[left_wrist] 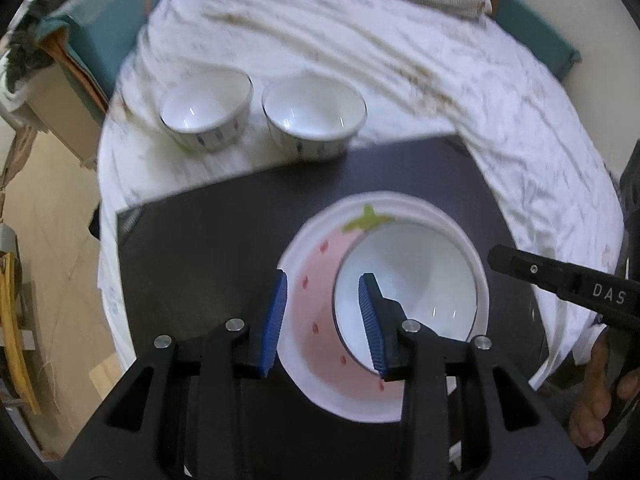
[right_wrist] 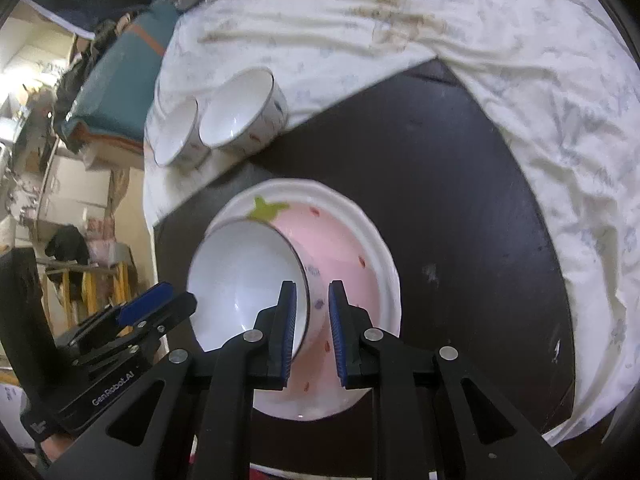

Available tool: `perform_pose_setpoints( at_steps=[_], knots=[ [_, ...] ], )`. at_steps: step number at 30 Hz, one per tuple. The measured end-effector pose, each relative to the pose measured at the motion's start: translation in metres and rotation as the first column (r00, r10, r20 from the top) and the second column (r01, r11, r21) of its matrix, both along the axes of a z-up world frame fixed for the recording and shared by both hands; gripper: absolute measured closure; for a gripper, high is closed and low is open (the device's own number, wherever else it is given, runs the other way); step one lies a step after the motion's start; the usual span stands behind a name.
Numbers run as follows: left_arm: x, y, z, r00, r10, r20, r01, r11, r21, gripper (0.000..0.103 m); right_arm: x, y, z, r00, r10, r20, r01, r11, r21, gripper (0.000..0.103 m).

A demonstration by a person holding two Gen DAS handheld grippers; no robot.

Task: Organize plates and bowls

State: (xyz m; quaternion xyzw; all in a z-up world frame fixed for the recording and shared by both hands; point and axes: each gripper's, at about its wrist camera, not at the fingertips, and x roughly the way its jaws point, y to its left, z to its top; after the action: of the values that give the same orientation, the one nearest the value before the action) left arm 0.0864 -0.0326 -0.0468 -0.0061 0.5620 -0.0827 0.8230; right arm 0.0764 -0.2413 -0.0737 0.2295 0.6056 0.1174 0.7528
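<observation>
A: On the dark square board at the middle of the desk point(left_wrist: 192, 248) sits the white ceramic plate with a pink strawberry picture point(left_wrist: 316, 292), and the glossy white bowl with a thin dark rim point(left_wrist: 408, 276) sits inside it, pushed off-centre toward one side of the plate.

B: What are the claws doing?

A: The left claw point(left_wrist: 324, 320) hangs above with its blue pads point(left_wrist: 276, 320) apart, one over the plate's edge and one over the bowl, and nothing pressed between them. The right claw point(right_wrist: 312, 328) straddles the bowl's near wall point(right_wrist: 316, 300), one pad inside the rim and one outside, but there is a visible gap, so I read it as narrowly apart, not clamped.

B: So the bowl has been set down. What next?

A: My judgement: back both claws straight up so a pad doesn't catch the rim and drag the bowl across the slick glaze. Then go for the two white bowls with small painted marks point(left_wrist: 264, 116), side by side on the wrinkled white cloth point(left_wrist: 480, 92) beyond the board.

B: How to take them?

A: One pad inside, one outside, squarely on the wall. Lift level, and lower gently into the first bowl. Glazed ceramic slips and chips if it knocks.
</observation>
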Motion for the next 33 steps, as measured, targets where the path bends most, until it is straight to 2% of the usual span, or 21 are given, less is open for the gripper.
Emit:
perform_pose_setpoints(
  at_steps=[3,5,10,13,14,15,16,17,23,25,30,33],
  knots=[
    [0.003,0.006,0.01,0.998,0.034,0.049,-0.034,0.999,0.001,0.066,0.002,-0.004,0.013,0.999,-0.018,0.045,0.018,1.0,0.007,0.083],
    [0.007,0.012,0.014,0.995,0.07,0.072,-0.07,0.998,0.0,0.046,0.004,-0.005,0.021,0.997,-0.021,0.072,0.021,1.0,0.005,0.083],
    [0.012,0.025,0.02,0.982,0.147,0.118,-0.146,0.989,-0.015,0.027,0.011,-0.004,0.038,0.991,-0.02,0.129,0.022,1.0,-0.02,0.083],
    [0.017,0.028,0.019,0.981,0.165,0.102,-0.163,0.986,-0.031,0.026,0.016,-0.001,0.041,0.99,-0.007,0.144,0.009,1.0,-0.011,0.081],
    [0.02,0.03,0.018,0.981,0.171,0.091,-0.169,0.985,-0.038,0.026,0.018,0.001,0.041,0.989,-0.001,0.145,0.003,1.0,-0.017,0.072],
    [0.024,0.031,0.016,0.981,0.179,0.081,-0.176,0.984,-0.042,0.026,0.02,0.004,0.041,0.989,0.003,0.15,0.0,1.0,-0.016,0.043],
    [0.026,0.033,0.015,0.98,0.186,0.075,-0.183,0.982,-0.04,0.026,0.021,0.005,0.041,0.987,-0.002,0.159,0.003,1.0,-0.01,0.031],
    [0.028,0.033,0.015,0.979,0.19,0.074,-0.187,0.982,-0.038,0.026,0.023,0.006,0.041,0.985,-0.005,0.17,0.006,1.0,-0.003,0.023],
    [0.053,0.039,0.013,0.982,0.152,0.111,-0.152,0.988,-0.005,0.026,0.047,0.014,0.035,0.99,0.028,0.139,-0.027,1.0,-0.004,0.023],
    [0.064,0.047,0.011,0.977,0.178,0.114,-0.18,0.984,0.01,0.026,0.061,0.017,0.036,0.99,0.049,0.133,-0.048,0.999,-0.008,0.023],
    [0.096,0.068,-0.003,0.961,0.271,0.063,-0.268,0.962,-0.047,0.026,0.091,0.029,0.035,0.988,0.093,0.126,-0.091,0.996,-0.023,0.023],
    [0.105,0.078,-0.011,0.955,0.294,0.046,-0.293,0.956,-0.029,0.026,0.109,0.039,0.024,0.984,0.133,0.116,-0.129,0.991,-0.038,0.023]
  ],
)
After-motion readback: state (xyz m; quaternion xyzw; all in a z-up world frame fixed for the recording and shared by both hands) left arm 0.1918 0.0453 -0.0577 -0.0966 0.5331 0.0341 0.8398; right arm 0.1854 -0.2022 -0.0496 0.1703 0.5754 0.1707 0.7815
